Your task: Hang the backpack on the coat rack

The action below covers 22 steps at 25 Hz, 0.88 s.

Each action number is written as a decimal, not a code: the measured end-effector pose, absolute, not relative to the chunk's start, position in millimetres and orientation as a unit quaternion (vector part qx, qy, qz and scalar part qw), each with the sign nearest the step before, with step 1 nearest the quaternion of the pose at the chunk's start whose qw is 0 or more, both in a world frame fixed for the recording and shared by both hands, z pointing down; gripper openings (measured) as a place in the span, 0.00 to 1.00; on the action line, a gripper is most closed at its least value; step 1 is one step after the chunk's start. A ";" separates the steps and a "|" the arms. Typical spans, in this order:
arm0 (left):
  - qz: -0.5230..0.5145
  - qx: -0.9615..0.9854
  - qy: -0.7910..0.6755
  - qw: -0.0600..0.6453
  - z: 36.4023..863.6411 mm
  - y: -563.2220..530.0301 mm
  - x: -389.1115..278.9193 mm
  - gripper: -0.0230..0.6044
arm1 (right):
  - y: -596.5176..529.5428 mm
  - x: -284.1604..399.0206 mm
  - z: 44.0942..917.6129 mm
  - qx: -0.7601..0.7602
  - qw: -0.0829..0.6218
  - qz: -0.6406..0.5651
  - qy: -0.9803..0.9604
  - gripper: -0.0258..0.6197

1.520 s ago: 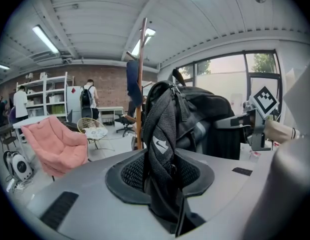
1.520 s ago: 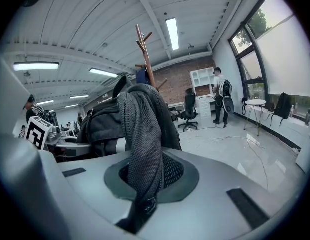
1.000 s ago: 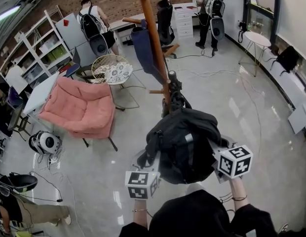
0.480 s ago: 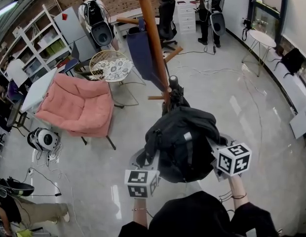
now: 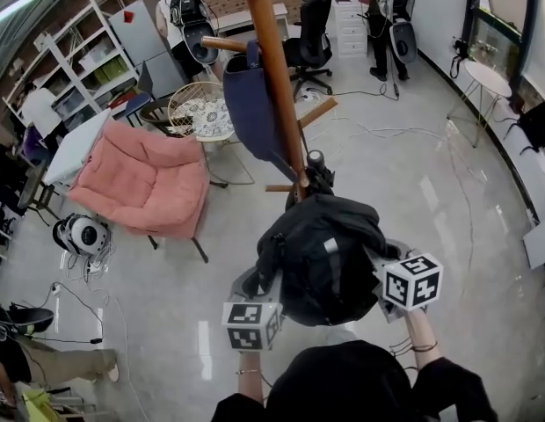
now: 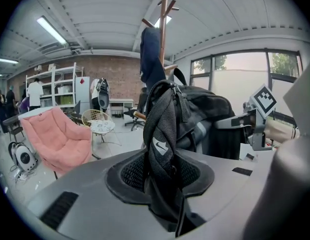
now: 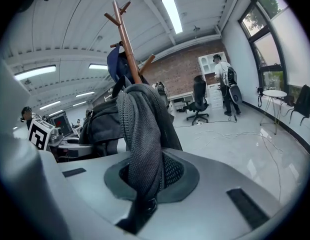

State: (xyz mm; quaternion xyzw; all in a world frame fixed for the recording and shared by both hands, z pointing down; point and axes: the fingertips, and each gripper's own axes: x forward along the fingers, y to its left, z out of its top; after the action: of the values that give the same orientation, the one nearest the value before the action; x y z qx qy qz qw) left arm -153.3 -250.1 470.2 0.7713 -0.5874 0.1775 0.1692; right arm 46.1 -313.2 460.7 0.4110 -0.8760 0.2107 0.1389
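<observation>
Black mesh carries the whole load. The left tool (image 6: 162, 176) is clamped on one strap (image 6: 162, 129) and the right tool (image 7: 145, 179) is pinched tight on the other strap (image 7: 140, 129). The backpack (image 5: 323, 253) hangs between them in the air, close in front of the person and just short of the rack (image 5: 274, 86).

The likeliest failure is a slip. Each tool grips only a narrow fold of soft webbing, so a jerk upward could pull a strap through the pads and drop one side of the bag.

With both straps held, the bag sags low. A strap will probably have to be raised well above a peg before it can drop over one, and a lift that stops short would only bump the bag against the pole.

A hard bump could rock the rack, and a blue garment (image 5: 250, 95) already weighs on one side of it. That garment also covers one upper peg (image 5: 221, 44), so a strap aimed there could snag the cloth or drag it off. The bare peg (image 5: 318, 112) looks the safer target.

Letting go with one tool before a strap is fully seated would make the bag swing and slide off.
</observation>
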 end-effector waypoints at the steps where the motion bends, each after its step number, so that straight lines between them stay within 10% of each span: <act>1: 0.178 0.768 -0.591 0.173 472.3 -253.9 -153.6 0.24 | -318.4 45.2 462.8 0.406 0.142 0.212 -0.877 0.08; 22: 0.210 0.755 -0.582 0.219 526.2 -285.9 -161.3 0.24 | -358.6 34.5 513.4 0.392 0.163 0.239 -0.873 0.08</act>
State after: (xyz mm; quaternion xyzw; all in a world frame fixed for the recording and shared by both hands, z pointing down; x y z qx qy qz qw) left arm -161.3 -285.9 526.2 0.7546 -0.5816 0.2099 0.2195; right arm 34.5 -358.6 513.4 0.3917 -0.8733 0.2394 0.1630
